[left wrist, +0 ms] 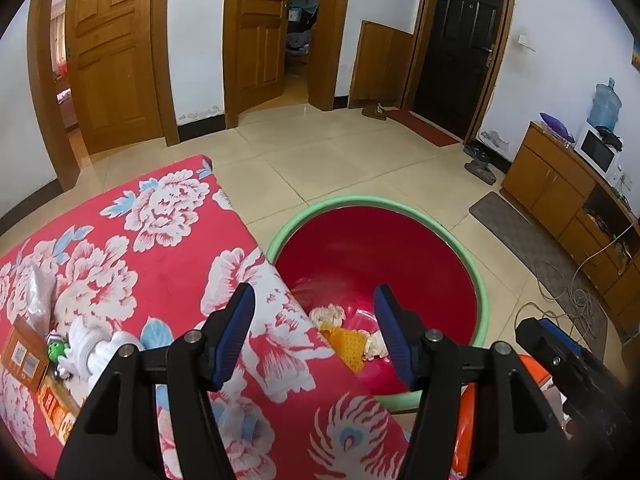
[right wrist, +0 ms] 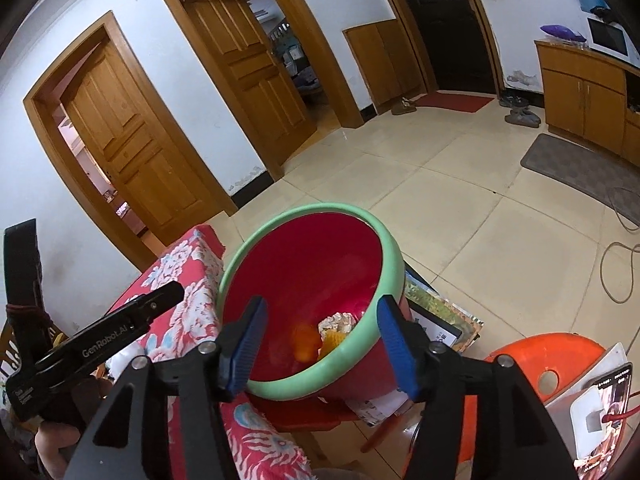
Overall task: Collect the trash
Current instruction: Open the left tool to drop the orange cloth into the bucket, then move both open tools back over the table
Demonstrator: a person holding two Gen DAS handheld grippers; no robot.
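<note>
**Hovering over the bin: both hand-held grippers spread and empty**

Hovering above the red bucket (left wrist: 376, 256), the left hand-held gripper (left wrist: 316, 332) has its blue-padded jaws spread apart, nothing between them. The bucket, rimmed in pale green, stands on the tiled floor (left wrist: 360, 160) just beside the counter (left wrist: 168, 264), which is draped in a red cloth printed with white flowers. At the bucket's bottom lie crumpled white paper (left wrist: 328, 314) and a yellow-orange scrap (left wrist: 348, 340), touching each other. On the counter's left part remain a white crumpled wrapper (left wrist: 96, 348), a small green item (left wrist: 56, 350) and a brown carton (left wrist: 24, 354), close together.

In the right wrist view, the right hand-held gripper (right wrist: 322, 346) is likewise spread, holding nothing, its jaws framing the bucket's near rim. An orange plastic stool (right wrist: 556, 364) stands to the right of the bucket; printed papers (right wrist: 436, 320) lie between them.
</note>
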